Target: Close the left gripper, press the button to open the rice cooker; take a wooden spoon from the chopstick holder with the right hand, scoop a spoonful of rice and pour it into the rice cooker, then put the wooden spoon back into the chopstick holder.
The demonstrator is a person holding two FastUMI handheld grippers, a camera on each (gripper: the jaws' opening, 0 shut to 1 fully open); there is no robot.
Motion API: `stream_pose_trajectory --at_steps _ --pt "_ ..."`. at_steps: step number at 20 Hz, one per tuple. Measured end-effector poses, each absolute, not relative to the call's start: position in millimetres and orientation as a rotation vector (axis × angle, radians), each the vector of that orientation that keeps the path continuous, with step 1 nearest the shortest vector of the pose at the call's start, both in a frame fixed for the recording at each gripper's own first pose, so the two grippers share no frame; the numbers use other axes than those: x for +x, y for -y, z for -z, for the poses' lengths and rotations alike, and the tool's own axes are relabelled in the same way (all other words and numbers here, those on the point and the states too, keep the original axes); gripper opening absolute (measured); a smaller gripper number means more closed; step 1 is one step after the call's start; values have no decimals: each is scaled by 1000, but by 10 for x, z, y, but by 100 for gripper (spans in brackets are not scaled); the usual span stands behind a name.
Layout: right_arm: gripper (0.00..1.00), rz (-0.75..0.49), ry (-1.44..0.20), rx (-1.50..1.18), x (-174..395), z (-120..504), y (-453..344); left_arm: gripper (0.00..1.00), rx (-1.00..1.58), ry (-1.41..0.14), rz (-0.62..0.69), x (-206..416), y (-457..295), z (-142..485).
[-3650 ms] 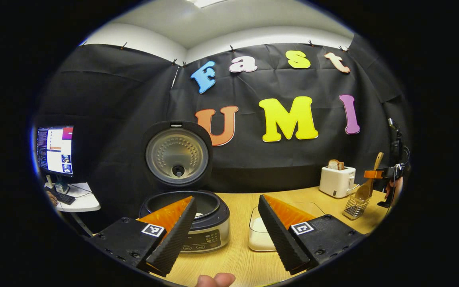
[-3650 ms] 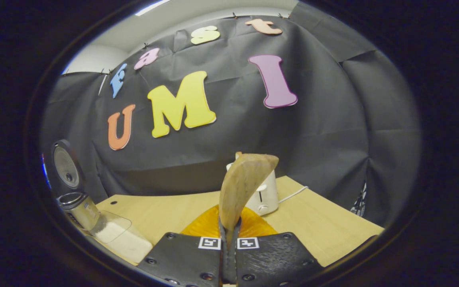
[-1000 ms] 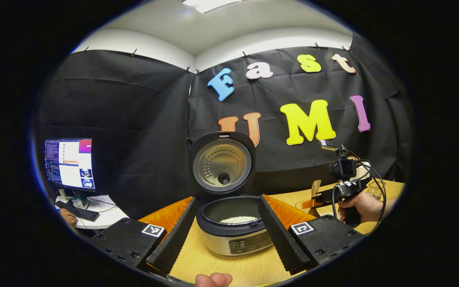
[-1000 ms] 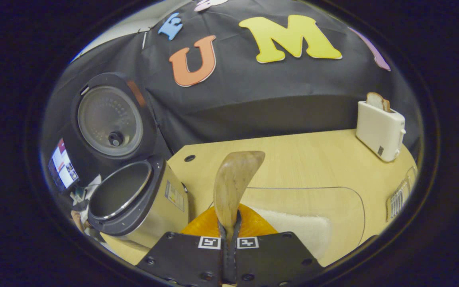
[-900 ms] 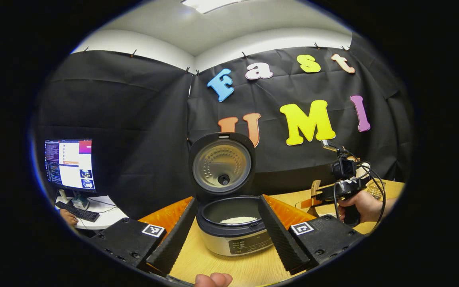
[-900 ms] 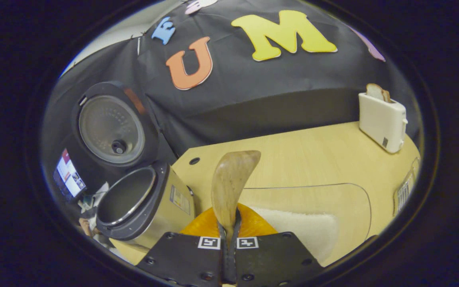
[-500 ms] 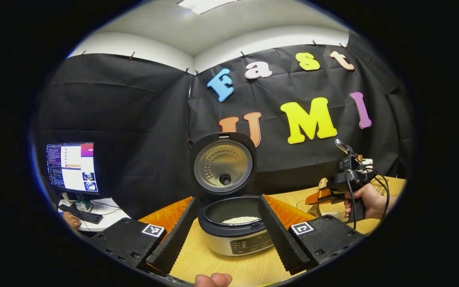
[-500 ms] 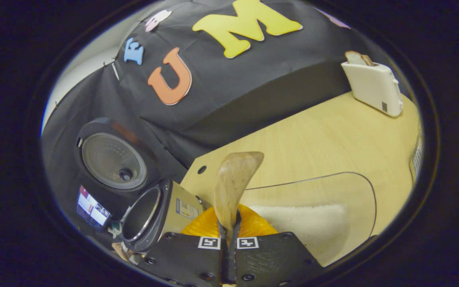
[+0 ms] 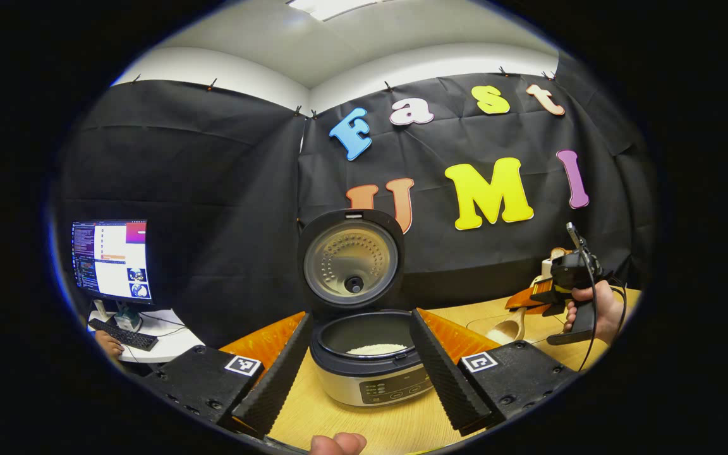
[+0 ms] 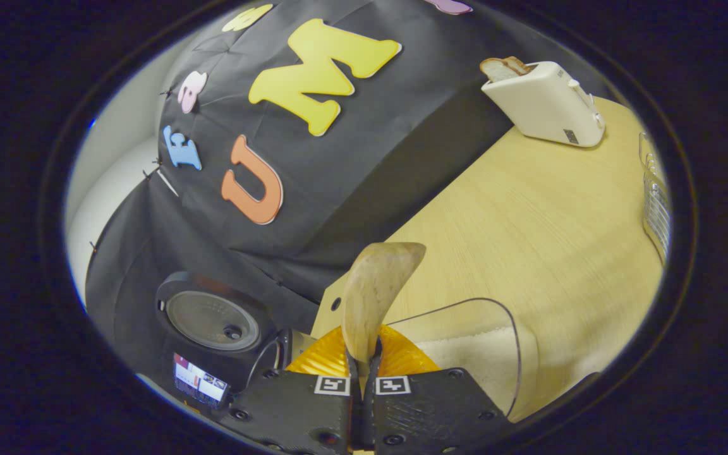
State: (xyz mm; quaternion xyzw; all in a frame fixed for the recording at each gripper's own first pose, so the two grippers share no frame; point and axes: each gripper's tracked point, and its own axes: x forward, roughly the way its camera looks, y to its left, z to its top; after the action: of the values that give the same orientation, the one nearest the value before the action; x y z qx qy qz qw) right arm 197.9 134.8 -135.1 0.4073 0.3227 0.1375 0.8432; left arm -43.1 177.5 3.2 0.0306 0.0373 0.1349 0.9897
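Over rice tray (image 10: 515,354) — wooden spoon (image 10: 373,294) now tipped | right hand-held gripper (image 10: 364,366) clamped

Light comes from a ceiling panel (image 9: 332,6) overhead, well above the fingers (image 9: 275,379) in the left gripper view, bright and even. The wooden surface (image 10: 528,208) ahead of the fingers in the right gripper view is evenly lit, with only soft shadows. The rice cooker's (image 9: 364,354) metal inner lid (image 9: 350,259) carries a mild sheen. A monitor (image 9: 111,259) far to the left of the fingers glows, perhaps slightly overexposed. Both views bend strongly toward the edges, and the right gripper view is tilted; focus looks sharp throughout.
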Motion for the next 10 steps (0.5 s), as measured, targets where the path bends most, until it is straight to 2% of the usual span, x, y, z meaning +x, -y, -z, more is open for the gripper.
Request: stream_pose_trajectory --at_steps 10 --pt "0 -272 -601 920 2046 865 -964 99 66 -106 -252 -402 -1754 74"
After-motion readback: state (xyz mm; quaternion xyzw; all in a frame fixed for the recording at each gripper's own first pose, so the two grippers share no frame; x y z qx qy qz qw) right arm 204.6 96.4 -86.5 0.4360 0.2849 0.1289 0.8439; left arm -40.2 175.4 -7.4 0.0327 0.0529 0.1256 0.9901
